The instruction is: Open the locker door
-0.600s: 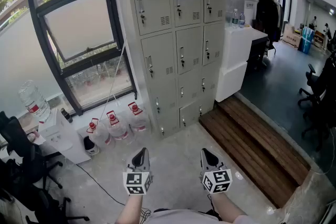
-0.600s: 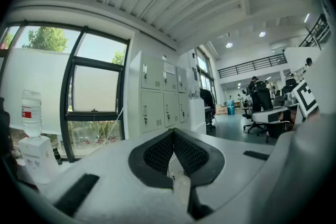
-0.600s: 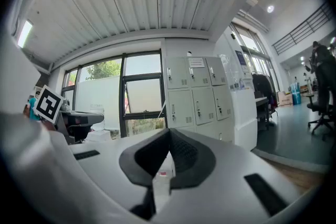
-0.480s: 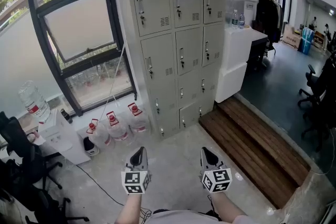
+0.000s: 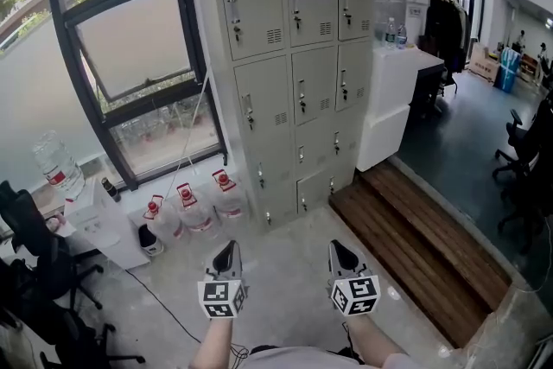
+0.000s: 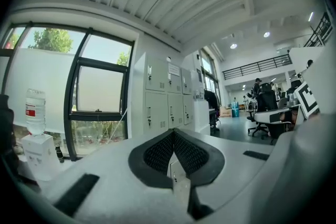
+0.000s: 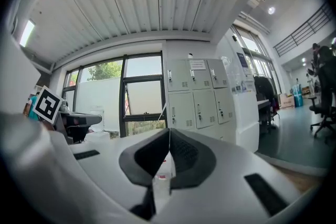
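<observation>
A grey bank of lockers (image 5: pixel 298 82) stands against the far wall, three columns wide, every door closed with a small latch handle. It also shows in the left gripper view (image 6: pixel 168 102) and the right gripper view (image 7: pixel 197 97). My left gripper (image 5: pixel 229 251) and right gripper (image 5: pixel 339 249) hang side by side low in the head view, well short of the lockers. Both are shut with nothing between their jaws, as the left gripper (image 6: pixel 173 132) and right gripper (image 7: pixel 168 131) show close up.
A large dark-framed window (image 5: pixel 130 56) is left of the lockers. Water jugs (image 5: pixel 194 207) sit on the floor below it. A white counter (image 5: pixel 393 91) adjoins the lockers on the right, with a wooden step (image 5: pixel 415 238) before it. Office chairs (image 5: pixel 523 160) stand at far right.
The view has shifted slightly; both grippers sit a touch higher in the head view. The lockers stay closed.
</observation>
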Tool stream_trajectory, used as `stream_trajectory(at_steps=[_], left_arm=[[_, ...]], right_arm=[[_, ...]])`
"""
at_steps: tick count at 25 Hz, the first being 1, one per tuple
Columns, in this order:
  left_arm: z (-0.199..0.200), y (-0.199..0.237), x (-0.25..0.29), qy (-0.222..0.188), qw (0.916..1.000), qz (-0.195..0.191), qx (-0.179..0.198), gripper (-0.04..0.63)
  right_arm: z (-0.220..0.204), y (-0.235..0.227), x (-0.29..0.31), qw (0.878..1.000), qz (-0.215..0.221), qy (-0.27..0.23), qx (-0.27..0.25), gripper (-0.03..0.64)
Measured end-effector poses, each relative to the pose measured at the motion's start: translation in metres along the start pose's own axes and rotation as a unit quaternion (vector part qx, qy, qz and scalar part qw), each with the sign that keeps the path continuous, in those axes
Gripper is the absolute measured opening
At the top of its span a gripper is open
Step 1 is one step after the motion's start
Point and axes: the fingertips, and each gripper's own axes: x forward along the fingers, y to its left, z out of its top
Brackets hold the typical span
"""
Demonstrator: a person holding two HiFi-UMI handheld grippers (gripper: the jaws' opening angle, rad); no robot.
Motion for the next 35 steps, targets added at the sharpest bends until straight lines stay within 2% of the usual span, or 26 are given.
stream_trajectory(at_steps=[6, 11, 19, 24, 29, 35], left_arm=[[0.003, -0.003, 0.008, -0.003, 1.0000, 0.001, 0.003, 0.002], [0.001, -0.005, 0.021, -0.005, 0.9999, 0.001, -0.009, 0.003], [0.001, 0.023, 0.062, -0.013, 0.9997, 0.003, -0.021, 0.003], [-0.011, 0.065, 0.111, -0.010, 0.9996, 0.003, -0.027, 0.002], [-0.014, 0.134, 0.182, -0.018, 0.9993, 0.006, -0.034, 0.002], [-0.010, 0.211, 0.272, -0.008, 0.9993, -0.021, -0.029, 0.002]], right_arm=[[-0.001, -0.008, 0.003, 1.000, 0.001, 0.003, -0.002, 0.014], [-0.005, -0.018, 0.012, 1.000, 0.006, 0.011, -0.004, 0.014], [-0.008, -0.026, 0.057, 1.000, 0.000, 0.015, -0.012, 0.014], [-0.015, -0.024, 0.115, 1.000, -0.006, 0.019, -0.016, 0.014], [-0.020, -0.019, 0.206, 0.999, -0.020, 0.021, -0.014, 0.014], [-0.018, -0.003, 0.320, 0.999, -0.029, 0.018, -0.012, 0.014]])
